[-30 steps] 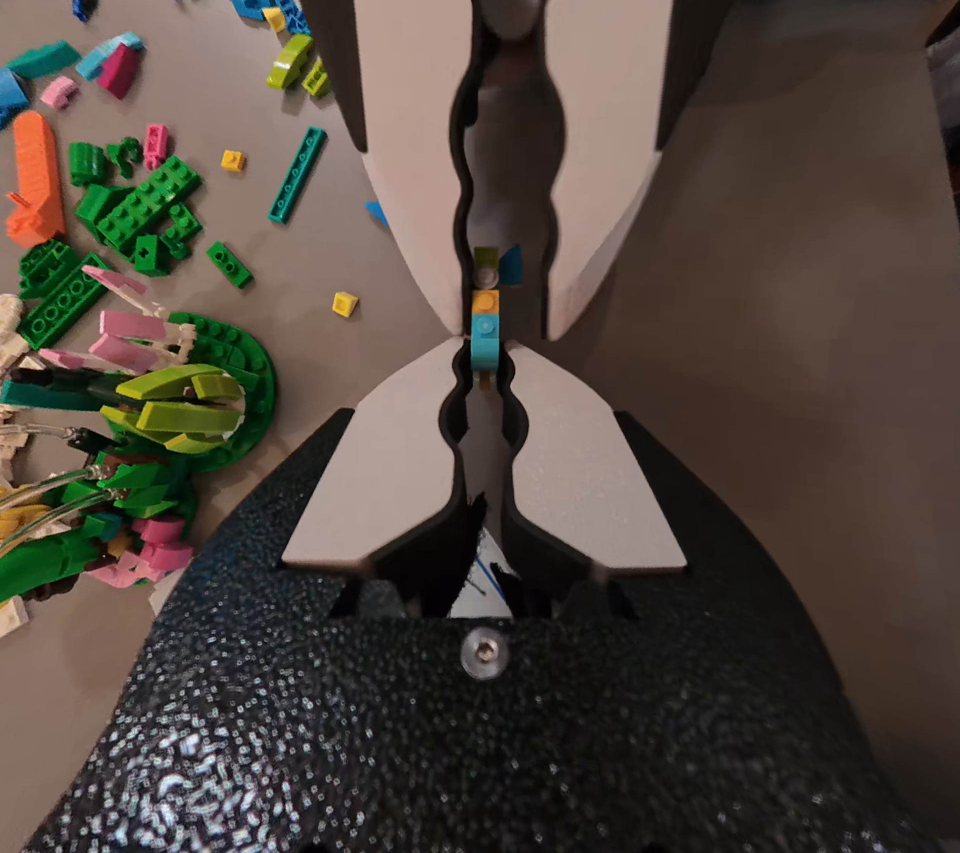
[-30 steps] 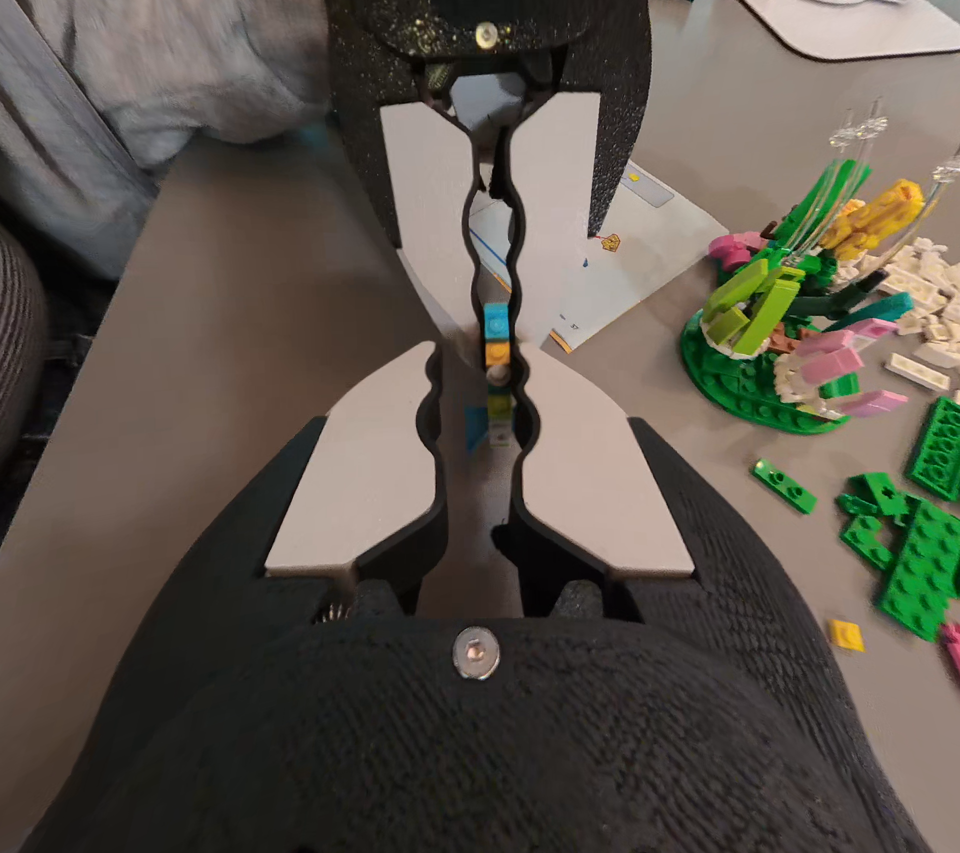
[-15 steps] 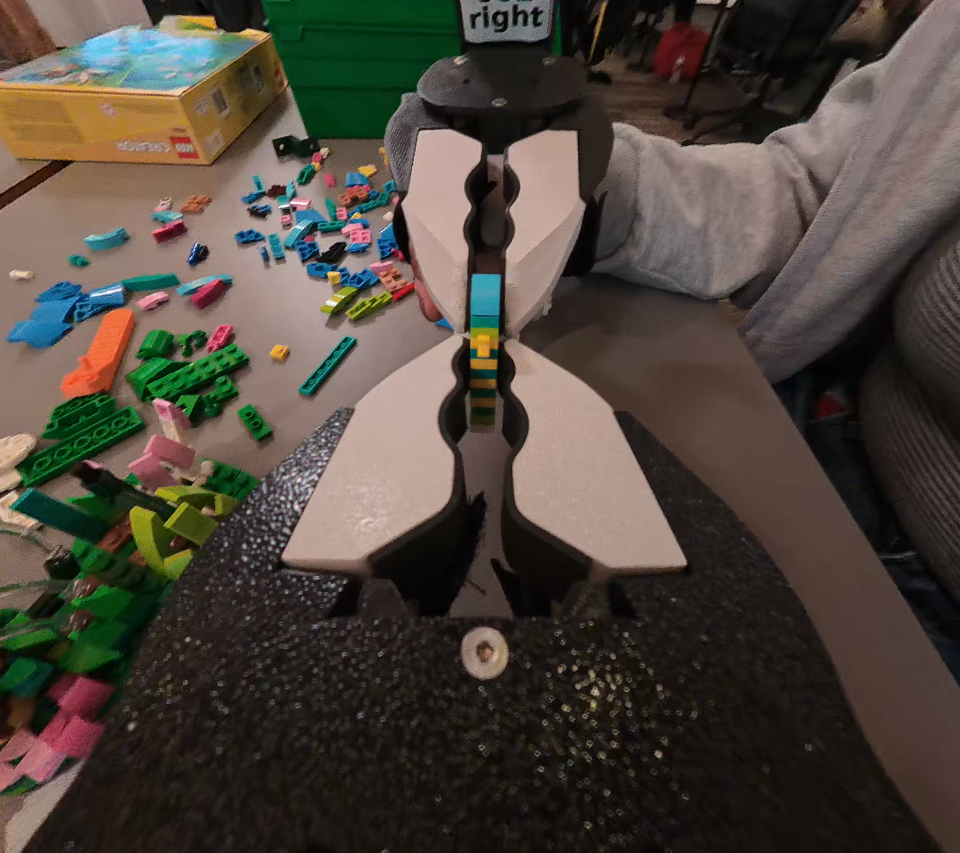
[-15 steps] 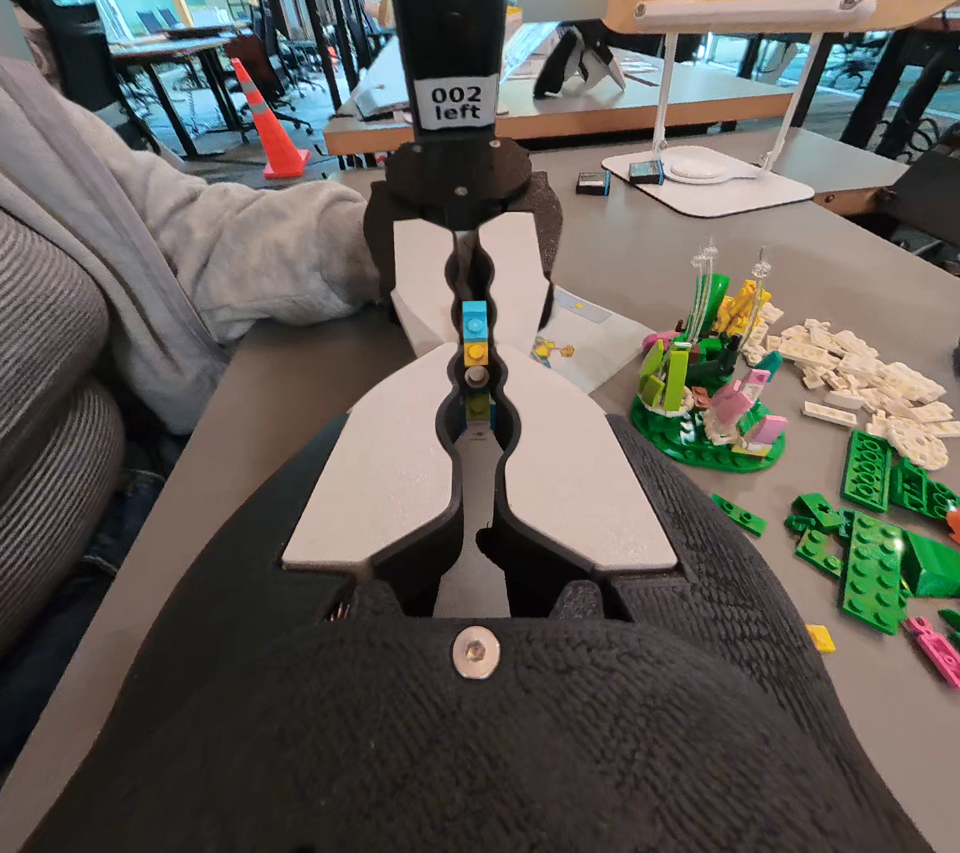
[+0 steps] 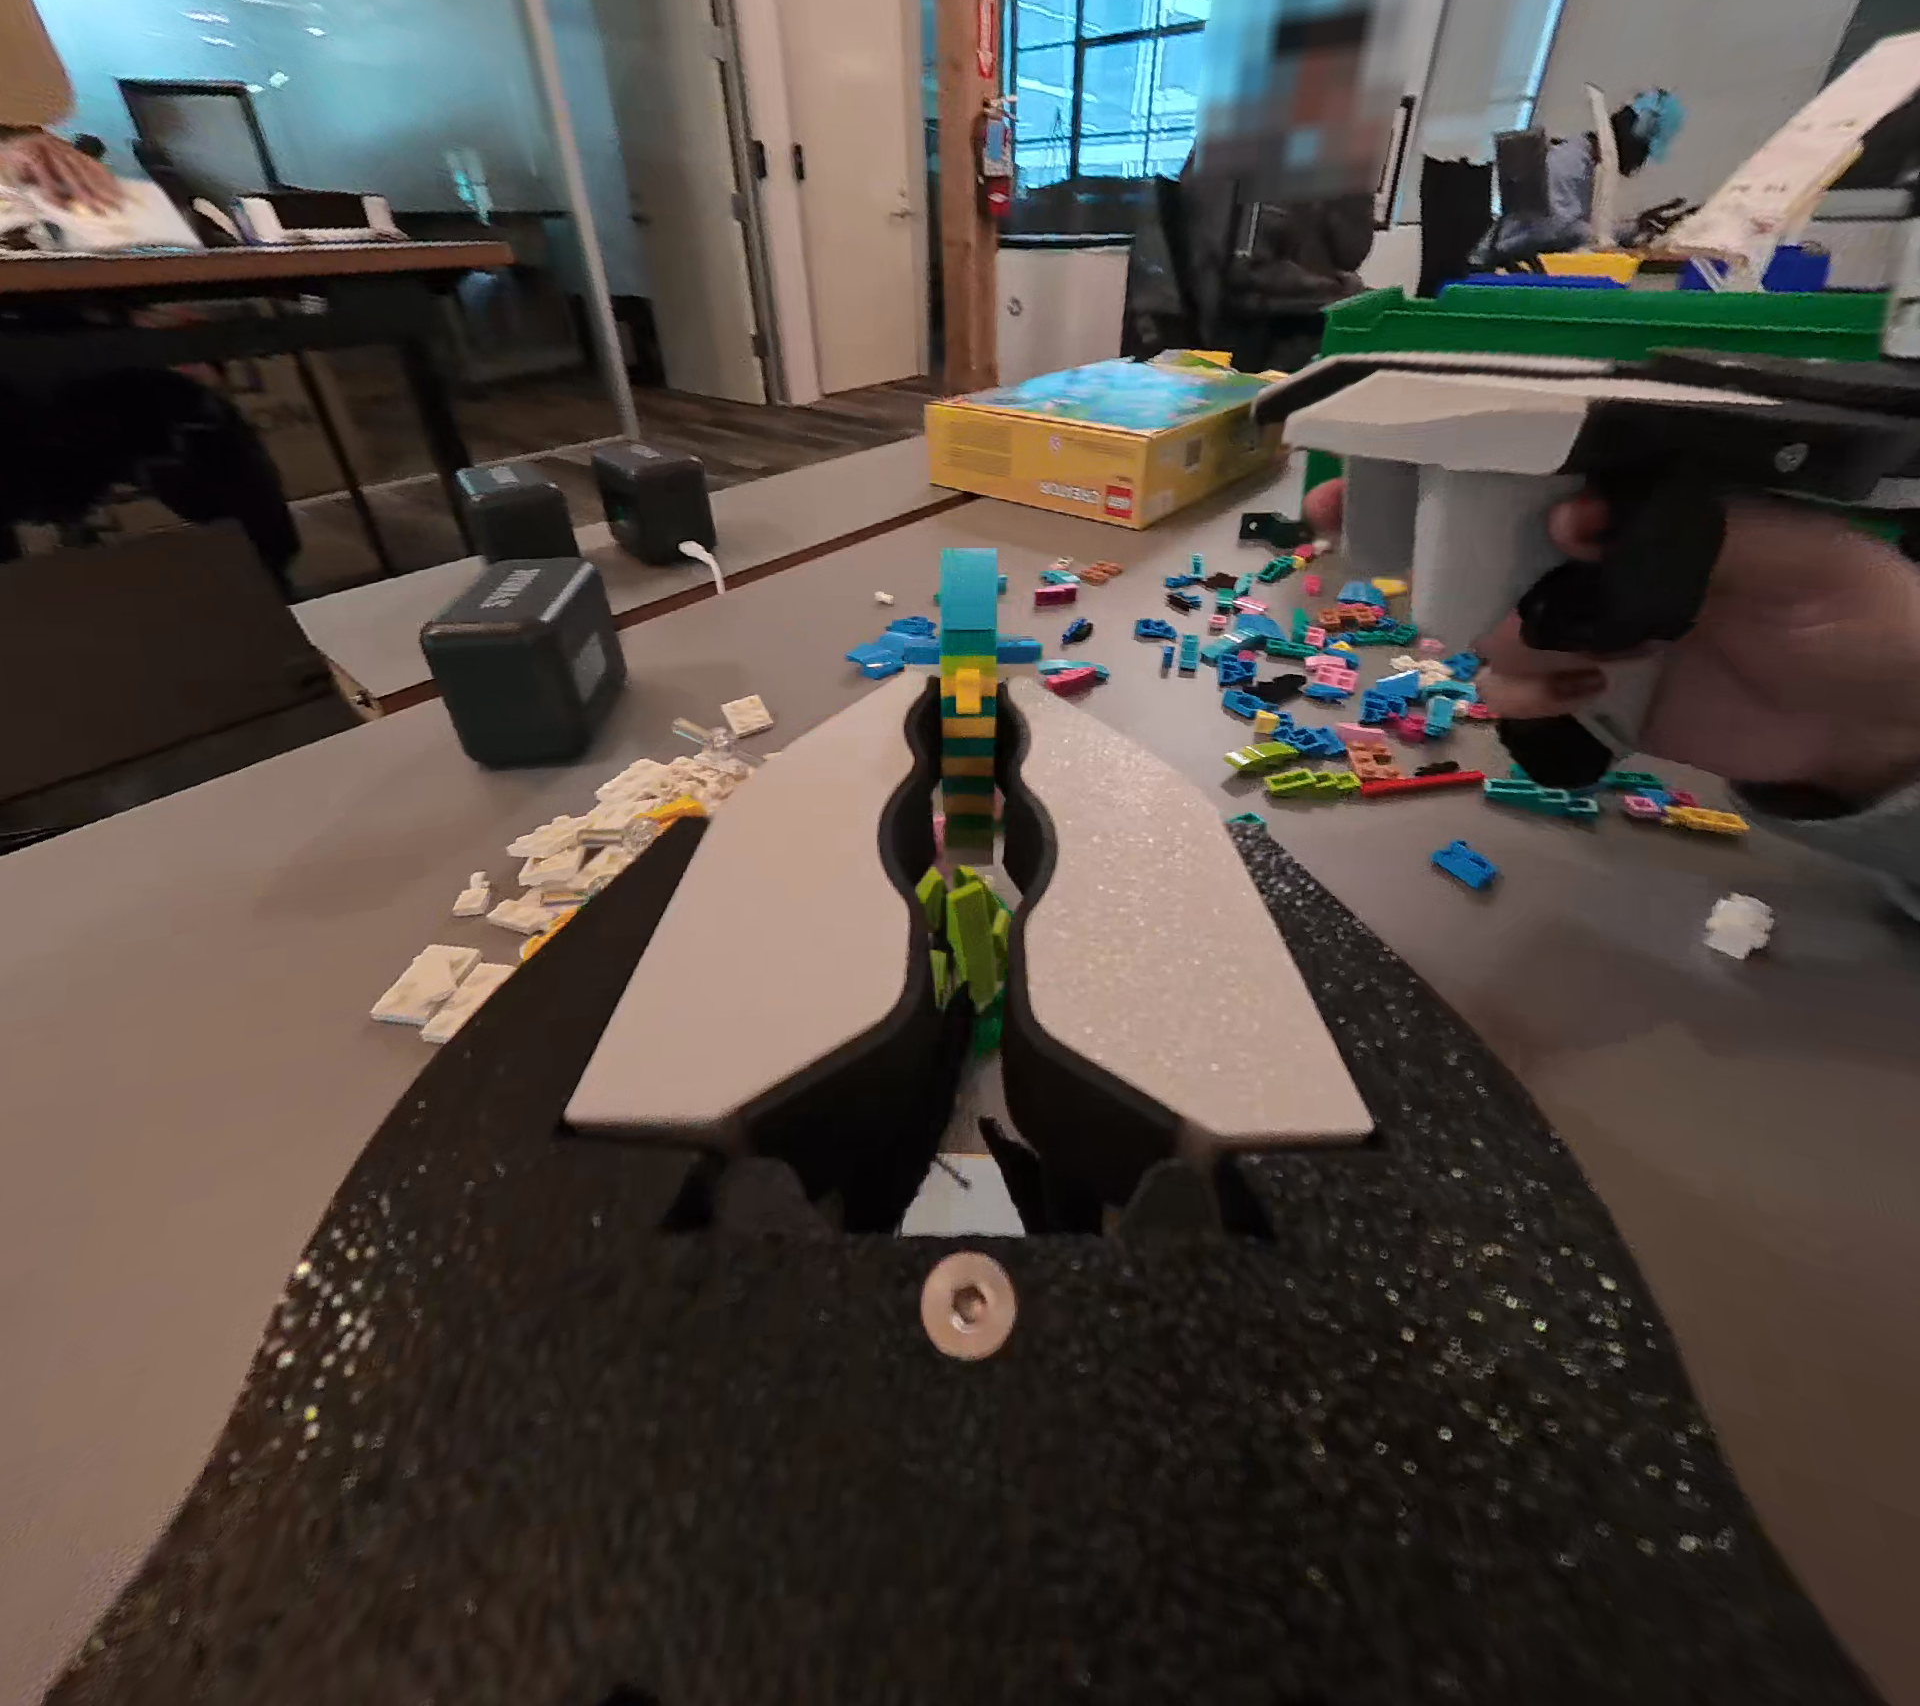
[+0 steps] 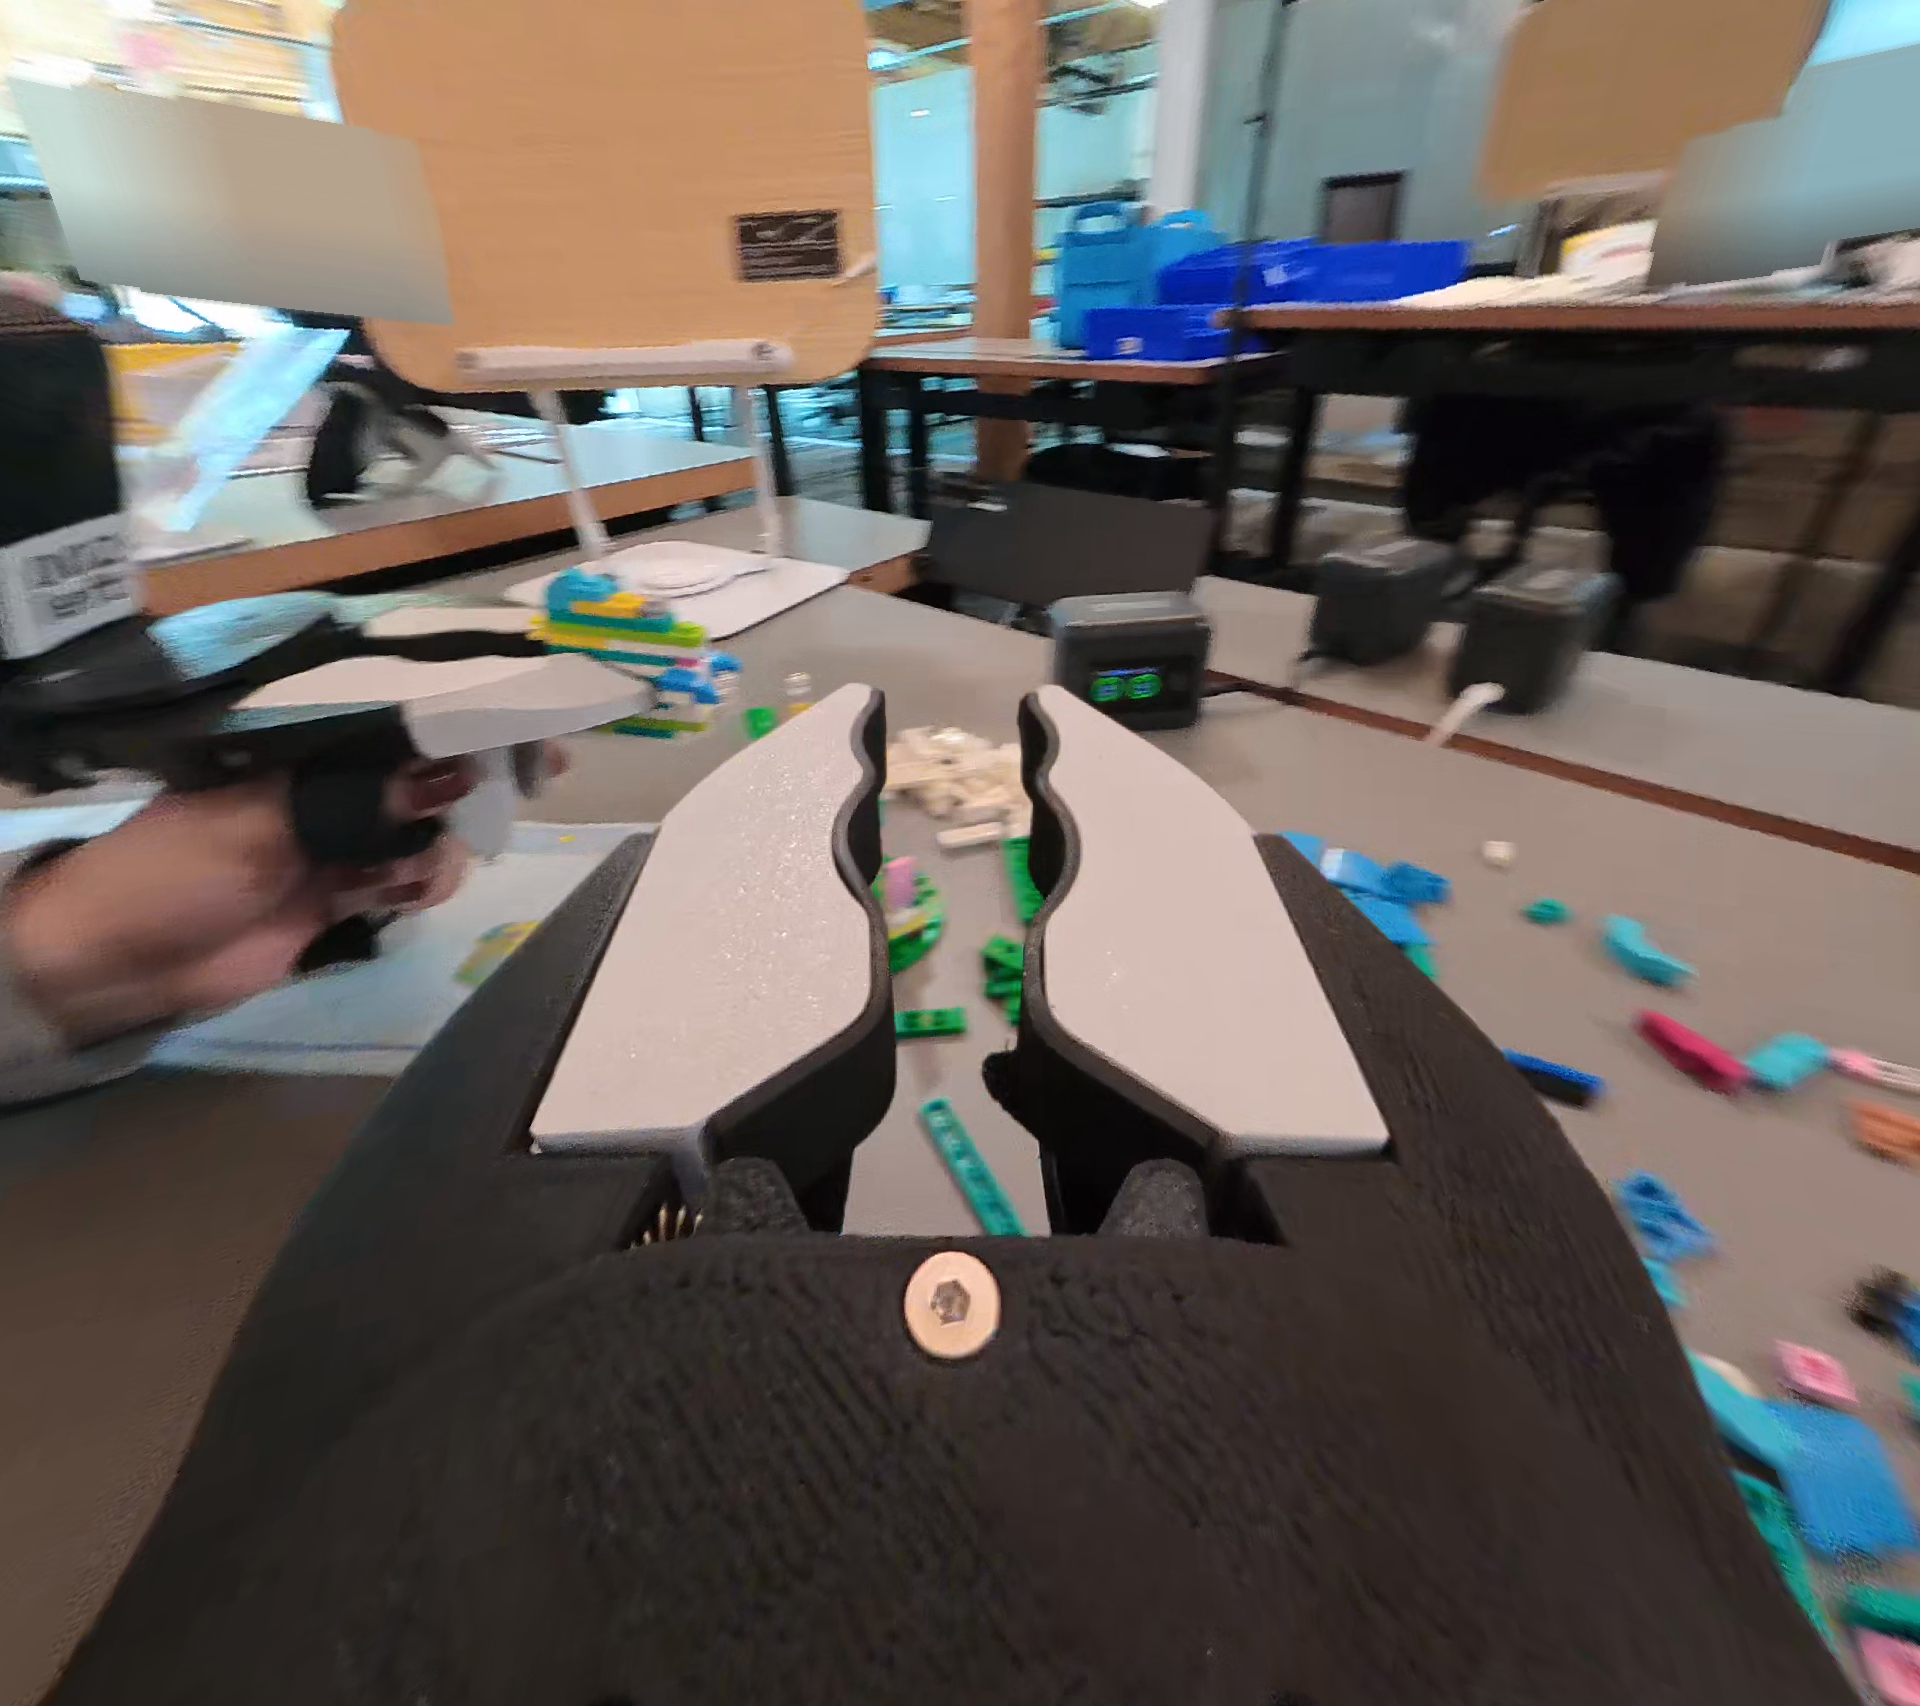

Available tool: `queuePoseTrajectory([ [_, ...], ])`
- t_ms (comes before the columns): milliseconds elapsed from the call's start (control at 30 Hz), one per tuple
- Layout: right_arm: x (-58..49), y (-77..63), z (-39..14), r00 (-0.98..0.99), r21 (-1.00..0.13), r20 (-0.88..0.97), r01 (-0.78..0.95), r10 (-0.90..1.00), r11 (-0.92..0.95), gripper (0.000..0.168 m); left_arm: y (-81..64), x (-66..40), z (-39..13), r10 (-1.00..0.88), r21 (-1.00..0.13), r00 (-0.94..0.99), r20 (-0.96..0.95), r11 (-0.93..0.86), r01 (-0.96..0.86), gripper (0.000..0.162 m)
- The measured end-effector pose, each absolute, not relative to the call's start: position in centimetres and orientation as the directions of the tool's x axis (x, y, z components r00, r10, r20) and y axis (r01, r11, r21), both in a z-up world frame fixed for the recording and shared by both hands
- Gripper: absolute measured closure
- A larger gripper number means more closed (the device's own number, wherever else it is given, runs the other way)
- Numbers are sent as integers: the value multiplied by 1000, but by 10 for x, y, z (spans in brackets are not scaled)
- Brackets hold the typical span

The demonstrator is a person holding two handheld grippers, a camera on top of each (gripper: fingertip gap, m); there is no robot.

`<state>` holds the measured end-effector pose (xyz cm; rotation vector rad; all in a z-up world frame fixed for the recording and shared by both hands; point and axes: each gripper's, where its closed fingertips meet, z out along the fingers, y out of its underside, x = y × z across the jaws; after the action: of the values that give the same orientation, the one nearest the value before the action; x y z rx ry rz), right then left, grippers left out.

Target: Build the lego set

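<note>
My left gripper (image 5: 968,706) is shut on a small striped lego assembly (image 5: 968,669) with green and yellow layers and a blue curved top. The assembly sticks out past the fingertips, above the table. The right wrist view shows the same gripper (image 6: 613,680) from the side at the left, with the assembly (image 6: 623,638) between its fingers. My right gripper (image 6: 951,706) is open with nothing between its fingers. It also shows in the left wrist view (image 5: 1283,415) at the upper right, held in a hand, away from the assembly.
A green flower model (image 5: 966,929) stands under the left gripper. White pieces (image 5: 592,835) lie at the left and coloured pieces (image 5: 1330,680) at the right. Dark cube devices (image 5: 520,659), a yellow box (image 5: 1101,441) and a green crate (image 5: 1600,316) stand farther back. The grippers' ends are close to 11 cm from one another.
Half a second ago both grippers gripped the assembly nose to nose. The right gripper has let go, opened and swung away. The left gripper keeps the assembly and has turned toward the table.
</note>
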<state>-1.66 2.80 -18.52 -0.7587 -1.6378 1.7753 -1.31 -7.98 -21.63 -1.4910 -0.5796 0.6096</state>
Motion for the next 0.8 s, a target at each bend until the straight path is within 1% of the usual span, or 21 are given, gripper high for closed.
queuePoseTrajectory([
  [133, -23, 45, -178, -528, -989, 98, -145, 844, 25, 149, -81, -14, -217, 712, -999, 701, -34, -3, -47, 154],
  [300, -26, 49, -181, -486, -987, 132, -146, 864, 69, 149, -87, -15, -212, 730, -997, 684, -19, 34, -65, 154],
  [467, -25, 55, -177, -383, -946, 301, -237, 873, 222, 152, -84, -12, -213, 719, -996, 694, -43, 20, -82, 154],
  [667, -28, 48, -188, -353, -905, 418, -240, 837, 351, 152, -80, -8, -211, 704, -994, 707, -62, 25, -111, 154],
  [800, -27, 46, -190, -352, -894, 442, -244, 825, 375, 152, -81, -4, -206, 695, -990, 717, -53, 57, -128, 154],
])
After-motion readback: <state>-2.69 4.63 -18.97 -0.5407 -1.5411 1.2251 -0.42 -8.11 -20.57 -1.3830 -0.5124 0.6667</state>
